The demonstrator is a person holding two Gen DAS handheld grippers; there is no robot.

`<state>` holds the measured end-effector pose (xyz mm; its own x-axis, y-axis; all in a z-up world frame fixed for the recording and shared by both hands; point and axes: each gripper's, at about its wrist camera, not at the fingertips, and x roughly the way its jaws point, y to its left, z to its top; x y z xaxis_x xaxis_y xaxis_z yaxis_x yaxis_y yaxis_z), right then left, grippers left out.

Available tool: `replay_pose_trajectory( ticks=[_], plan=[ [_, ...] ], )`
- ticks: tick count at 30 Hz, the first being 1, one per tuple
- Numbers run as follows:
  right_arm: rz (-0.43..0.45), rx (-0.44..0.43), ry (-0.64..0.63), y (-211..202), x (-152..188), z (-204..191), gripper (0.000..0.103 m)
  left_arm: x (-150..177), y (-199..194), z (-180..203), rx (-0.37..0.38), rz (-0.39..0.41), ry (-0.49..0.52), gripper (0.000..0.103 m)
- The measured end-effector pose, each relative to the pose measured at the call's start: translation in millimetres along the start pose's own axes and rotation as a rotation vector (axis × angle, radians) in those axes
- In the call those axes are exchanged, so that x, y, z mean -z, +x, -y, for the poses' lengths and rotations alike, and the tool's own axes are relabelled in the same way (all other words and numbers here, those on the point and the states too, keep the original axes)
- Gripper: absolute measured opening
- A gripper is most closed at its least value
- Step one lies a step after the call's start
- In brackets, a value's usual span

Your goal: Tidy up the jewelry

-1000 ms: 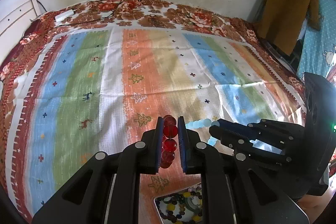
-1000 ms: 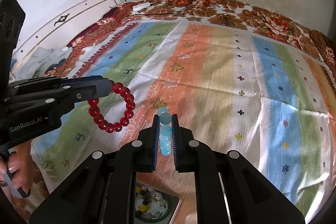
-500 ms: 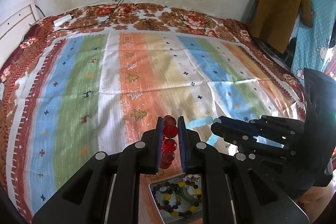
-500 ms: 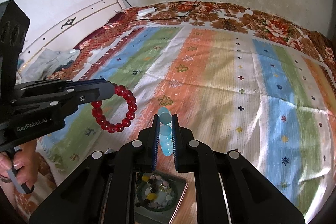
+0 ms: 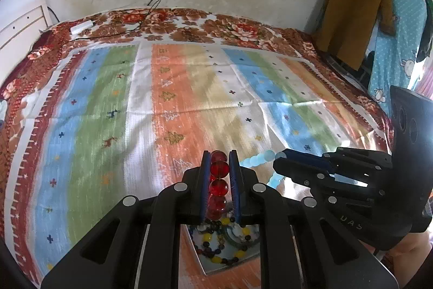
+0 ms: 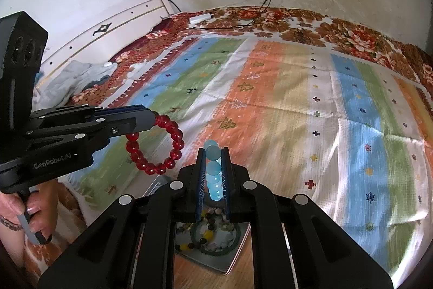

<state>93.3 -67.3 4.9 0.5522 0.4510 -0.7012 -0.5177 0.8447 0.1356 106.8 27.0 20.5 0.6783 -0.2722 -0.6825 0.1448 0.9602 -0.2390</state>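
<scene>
My left gripper (image 5: 219, 167) is shut on a red bead bracelet (image 5: 218, 187), which hangs as a ring in the right wrist view (image 6: 159, 145). My right gripper (image 6: 213, 167) is shut on a light blue bead bracelet (image 6: 213, 175), also seen in the left wrist view (image 5: 257, 160). Both are held in the air above a metal tray (image 5: 230, 266) that lies on the striped bedspread (image 5: 189, 104). The tray holds several bead bracelets and a green bangle (image 6: 216, 248). The tray is partly hidden under both grippers.
The bed fills the scene, with a floral border (image 5: 189, 26) at the far side. A white charger and cables (image 5: 81, 26) lie at the far left. Clothes (image 5: 357, 12) hang at the right. A white headboard (image 6: 108, 26) stands at the left.
Both grippers have lifted and drawn back with their bracelets still held. More of the tray shows beneath them now.
</scene>
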Motion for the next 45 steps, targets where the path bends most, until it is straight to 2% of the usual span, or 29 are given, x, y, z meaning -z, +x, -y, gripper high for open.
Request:
replay_pose_trajectory(
  ticks=[14,17,18,19,20,25,28,30,32,38,40,45],
  plan=[
    [-0.054,-0.049,-0.029,-2,26,-13,0.012,28,-5,9,0.002,-0.039,0.03,0.014],
    [-0.047,-0.046,-0.025,-6,30,-12,0.013,33,-12,6,-0.018,-0.025,0.022,0.026],
    [-0.039,-0.041,-0.025,-9,31,-11,0.018,35,-13,3,-0.023,-0.025,0.012,0.026],
    [-0.033,-0.036,-0.024,-11,33,-10,0.027,38,-15,1,-0.028,-0.027,0.005,0.026],
    [-0.029,-0.031,-0.023,-13,35,-10,0.029,39,-16,0,-0.031,-0.029,0.002,0.026],
    [-0.029,-0.012,-0.034,-19,46,-9,0.039,50,-22,-4,-0.036,-0.033,-0.013,0.034],
    [-0.025,-0.016,-0.027,-23,50,-6,0.045,57,-27,-4,-0.032,-0.034,-0.017,0.047],
    [-0.022,-0.016,-0.012,-26,54,-2,0.049,61,-30,-3,-0.024,-0.032,-0.017,0.049],
    [-0.022,-0.015,0.0,-28,58,0,0.053,64,-33,-2,-0.018,-0.031,-0.014,0.057],
    [-0.011,-0.029,0.031,-38,67,4,0.061,76,-38,11,-0.017,-0.021,0.035,0.071],
    [0.004,-0.033,0.035,-43,69,3,0.068,79,-40,15,-0.016,-0.017,0.05,0.075],
    [0.032,-0.034,0.042,-54,77,1,0.076,87,-44,21,-0.027,-0.008,0.079,0.083]
  ],
)
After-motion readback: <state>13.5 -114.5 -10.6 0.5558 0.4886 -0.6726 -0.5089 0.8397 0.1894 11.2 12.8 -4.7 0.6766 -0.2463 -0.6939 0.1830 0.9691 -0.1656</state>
